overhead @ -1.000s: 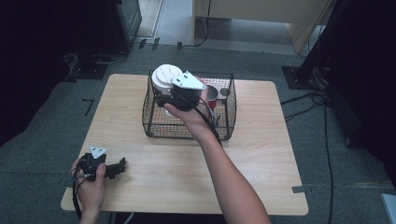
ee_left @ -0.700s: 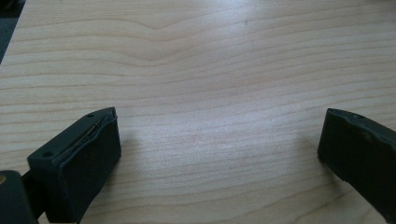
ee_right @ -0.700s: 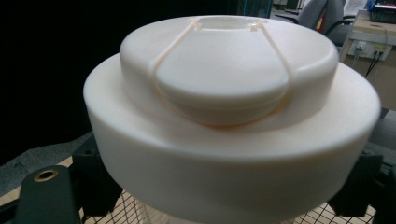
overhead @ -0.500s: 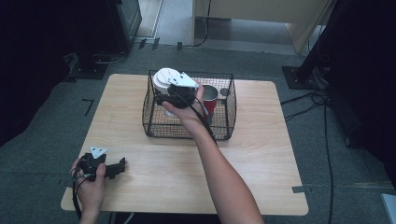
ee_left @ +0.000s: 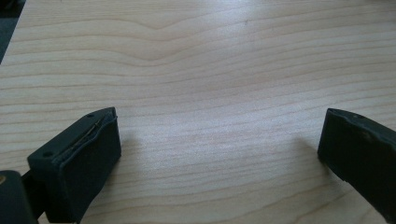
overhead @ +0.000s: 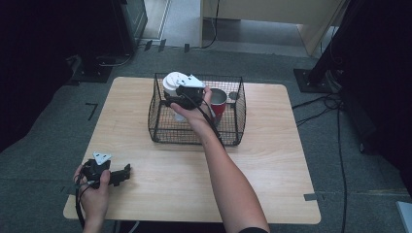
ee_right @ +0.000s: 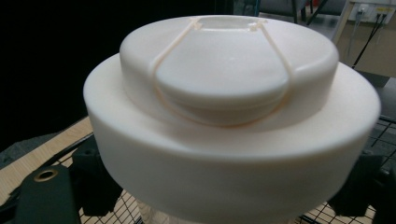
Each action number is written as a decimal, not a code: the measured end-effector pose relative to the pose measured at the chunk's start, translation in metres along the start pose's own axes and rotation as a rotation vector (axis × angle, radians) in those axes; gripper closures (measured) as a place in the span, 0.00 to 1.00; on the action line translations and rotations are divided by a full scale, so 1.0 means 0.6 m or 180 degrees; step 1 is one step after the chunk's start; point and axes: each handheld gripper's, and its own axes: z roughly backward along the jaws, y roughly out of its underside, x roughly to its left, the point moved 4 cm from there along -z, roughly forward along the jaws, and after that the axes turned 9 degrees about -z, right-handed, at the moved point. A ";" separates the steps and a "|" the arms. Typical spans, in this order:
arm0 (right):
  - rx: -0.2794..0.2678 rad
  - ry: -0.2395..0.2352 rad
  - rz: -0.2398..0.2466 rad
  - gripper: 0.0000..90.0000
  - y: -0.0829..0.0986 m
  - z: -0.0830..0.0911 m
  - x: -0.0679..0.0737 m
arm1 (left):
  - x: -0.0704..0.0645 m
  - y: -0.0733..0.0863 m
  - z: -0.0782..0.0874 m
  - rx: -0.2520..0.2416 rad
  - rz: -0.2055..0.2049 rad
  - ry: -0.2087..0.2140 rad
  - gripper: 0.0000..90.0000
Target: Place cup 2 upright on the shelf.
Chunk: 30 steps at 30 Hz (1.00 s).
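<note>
The right gripper (overhead: 176, 99) has its jaws closed on the neck of a clear bottle with a broad white lid (ee_right: 233, 116), gripping just under the lid; in the right gripper view the lid looms large and close, with a thin moulded loop running across its domed top, and the black jaws peek out at either side below its rim. In the high view the white lid (overhead: 174, 81) stands over the left part of the black wire basket (overhead: 194, 137), level with its top edge, and the bottle's body below is mostly hidden by the hand and gripper. Also in the basket, to the right of the bottle, stands a red cup (overhead: 218, 103) with a dark inside; a small round thing beside it is too small to make out. The left gripper (overhead: 124, 173) rests near the table's (overhead: 272, 165) front left corner, its jaws wide apart over bare wood, holding nothing.
</note>
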 end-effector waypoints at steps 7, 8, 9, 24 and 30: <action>0.0080 -0.0048 -0.0042 0.18 0.006 -0.023 -0.012 | 0.000 0.000 0.000 0.0000 0.0000 0.0000 0.00; 0.0092 -0.0056 -0.0029 0.18 0.007 -0.026 -0.012 | 0.000 0.000 0.000 -0.0001 0.0001 0.0001 0.00; 0.0099 -0.0050 -0.0005 0.18 0.008 -0.029 -0.012 | 0.000 0.000 0.000 0.0000 0.0000 0.0001 0.00; 0.0162 -0.0058 0.0200 0.18 0.031 -0.065 -0.030 | 0.000 0.000 0.000 0.0000 0.0000 0.0001 0.00; 0.0240 -0.0098 0.0186 0.18 0.037 -0.070 -0.033 | 0.000 0.000 0.000 0.0001 0.0000 0.0002 0.00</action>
